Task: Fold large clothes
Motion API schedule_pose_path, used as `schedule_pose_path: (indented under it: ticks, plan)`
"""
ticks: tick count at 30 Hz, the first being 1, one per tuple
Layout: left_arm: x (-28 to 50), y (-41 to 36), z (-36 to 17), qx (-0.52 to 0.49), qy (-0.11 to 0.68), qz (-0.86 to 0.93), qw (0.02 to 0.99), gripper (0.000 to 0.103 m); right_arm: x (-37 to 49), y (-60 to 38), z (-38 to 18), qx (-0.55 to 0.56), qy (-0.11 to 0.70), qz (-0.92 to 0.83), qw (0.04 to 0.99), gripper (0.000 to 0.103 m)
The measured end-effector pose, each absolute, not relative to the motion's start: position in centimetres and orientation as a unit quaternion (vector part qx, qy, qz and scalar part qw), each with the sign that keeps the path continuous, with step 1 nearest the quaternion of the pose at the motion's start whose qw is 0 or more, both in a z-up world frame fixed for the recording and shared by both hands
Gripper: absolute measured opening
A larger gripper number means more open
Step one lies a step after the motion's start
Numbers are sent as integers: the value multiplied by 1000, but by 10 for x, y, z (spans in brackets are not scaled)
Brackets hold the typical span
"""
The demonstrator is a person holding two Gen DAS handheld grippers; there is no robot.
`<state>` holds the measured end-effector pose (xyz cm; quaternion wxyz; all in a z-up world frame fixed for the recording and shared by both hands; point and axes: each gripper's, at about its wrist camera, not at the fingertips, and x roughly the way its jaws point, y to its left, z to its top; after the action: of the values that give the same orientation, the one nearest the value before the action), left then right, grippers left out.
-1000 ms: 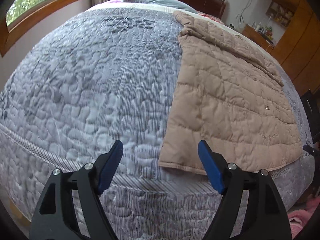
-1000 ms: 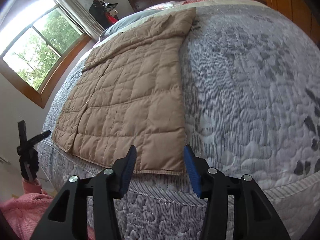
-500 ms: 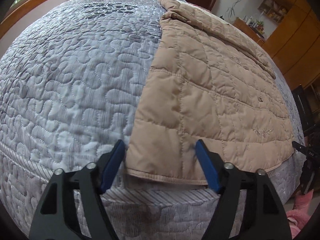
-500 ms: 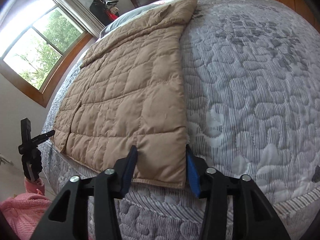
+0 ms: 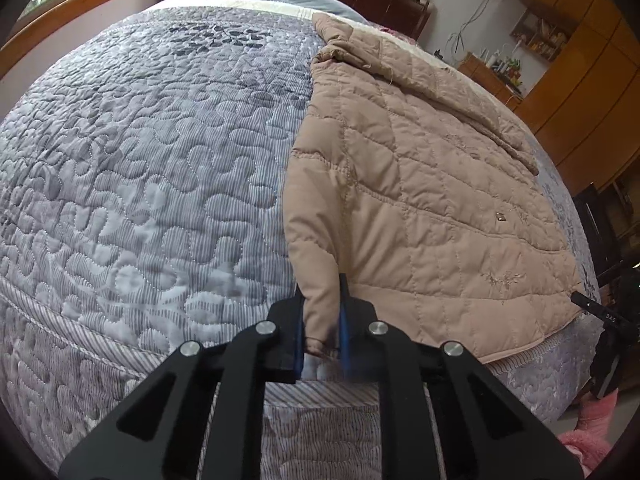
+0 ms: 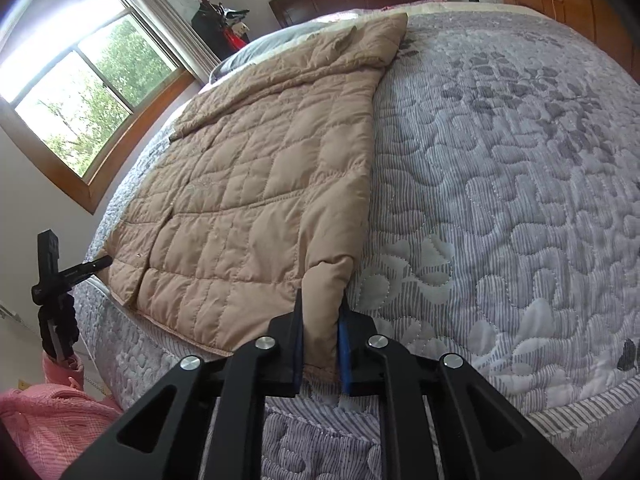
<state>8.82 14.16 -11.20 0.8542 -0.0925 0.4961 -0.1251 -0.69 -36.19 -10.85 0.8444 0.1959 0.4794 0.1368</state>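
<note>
A tan quilted jacket (image 5: 420, 184) lies flat on a bed, its hem along the near edge. My left gripper (image 5: 322, 292) is at the hem's left corner. Its jaws are closing, and the blue pads (image 5: 343, 300) pinch a raised fold of the fabric. In the right wrist view the same jacket (image 6: 260, 200) spreads to the left. There my right gripper (image 6: 321, 304) is shut on the hem's right corner, a bunched fold standing between its pads (image 6: 344, 344).
A grey-lilac quilted bedspread (image 5: 140, 160) (image 6: 500, 160) covers the bed. A black device (image 5: 600, 320) (image 6: 52, 280) stands off the jacket's other corner, with pink cloth (image 6: 44, 420) below it. There is a wooden wardrobe (image 5: 580, 92) at right and a window (image 6: 80, 100) at left.
Both grippers came forward over the jacket's hem corners and closed from wide open. The fabric now stands pinched up between each pair of pads.
</note>
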Motion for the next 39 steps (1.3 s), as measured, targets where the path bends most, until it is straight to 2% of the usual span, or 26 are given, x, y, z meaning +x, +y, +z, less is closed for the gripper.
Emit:
schedule_pose_path:
  ticks: [11,15,22,28,32,39]
  plan:
    - [37,151,-99,-87,489,-134,858,11,-52,-368,-105,212,462,149,848,13]
    - [18,156,-109,-82,506,-132,848,11,-70,-364,-113,204,467,152,847,13]
    - [30,167,-129,-113,524,-138,833,11,-60,-363,-123,206,478,148,841,13]
    - [29,175,-94,-145,481,-171,847,10,-64,-369,-90,210,432,156,863,12]
    - [41,163,-59,-126,444,-183,868,9,-55,-373,-60,198,403,157,880,12]
    - [102,147,-20,-104,415,-190,884,9,-9,-380,-22,180,403,153,884,12]
